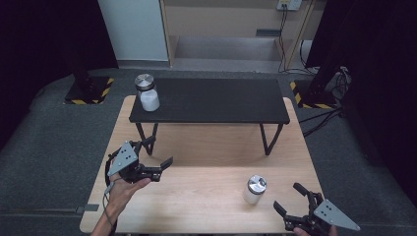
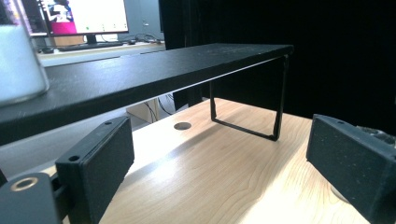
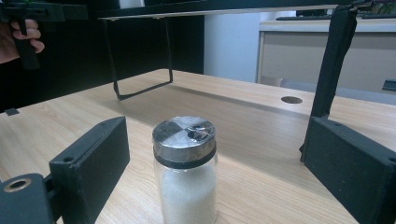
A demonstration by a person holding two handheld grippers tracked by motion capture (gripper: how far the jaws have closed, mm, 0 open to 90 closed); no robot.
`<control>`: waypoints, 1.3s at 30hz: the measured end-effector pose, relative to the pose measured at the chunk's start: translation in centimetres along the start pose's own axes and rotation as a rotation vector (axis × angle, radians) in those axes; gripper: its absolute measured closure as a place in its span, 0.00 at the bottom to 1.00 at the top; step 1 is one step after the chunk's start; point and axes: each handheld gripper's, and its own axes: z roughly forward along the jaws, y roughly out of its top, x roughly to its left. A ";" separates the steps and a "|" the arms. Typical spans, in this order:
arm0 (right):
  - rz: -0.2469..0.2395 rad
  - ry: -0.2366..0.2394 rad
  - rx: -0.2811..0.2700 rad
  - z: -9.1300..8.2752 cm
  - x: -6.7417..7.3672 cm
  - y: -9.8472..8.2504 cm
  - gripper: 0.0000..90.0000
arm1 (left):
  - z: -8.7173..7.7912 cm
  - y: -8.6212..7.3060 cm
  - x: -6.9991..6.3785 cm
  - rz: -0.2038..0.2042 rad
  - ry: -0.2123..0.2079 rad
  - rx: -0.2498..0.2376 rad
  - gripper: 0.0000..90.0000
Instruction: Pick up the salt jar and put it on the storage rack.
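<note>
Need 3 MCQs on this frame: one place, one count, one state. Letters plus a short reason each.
1. Where does the far glass shaker jar of white grains stand?
A. on the black raised shelf, at its left end
B. under the shelf
C. on the floor

2. How many metal-lidded shaker jars are in the high view?
A. one
B. two
C. three

3. How do the jaws of the right gripper stand around the near shaker jar?
A. shut on it
B. open, with a gap on each side
C. shut above its lid

Answers:
1 A: it sits on the shelf's top, left end.
2 B: one on the shelf, one on the light wooden table.
3 B: the right gripper view shows wood between each jaw and the glass.
</note>
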 end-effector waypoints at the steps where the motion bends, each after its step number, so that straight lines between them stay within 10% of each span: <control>1: -0.001 0.000 0.001 0.0 0.0 0.0 0.08 | 0.0 -0.2 -0.1 -0.001 0.006 -0.002 0.07; 16: 0.000 -0.001 0.002 0.0 0.0 0.0 0.08 | -1.2 -1.8 -0.8 -0.060 0.136 -0.023 0.05; 39: 0.005 -0.011 0.004 0.0 0.0 0.0 0.08 | -2.2 -2.7 -0.9 -0.070 0.189 0.015 0.02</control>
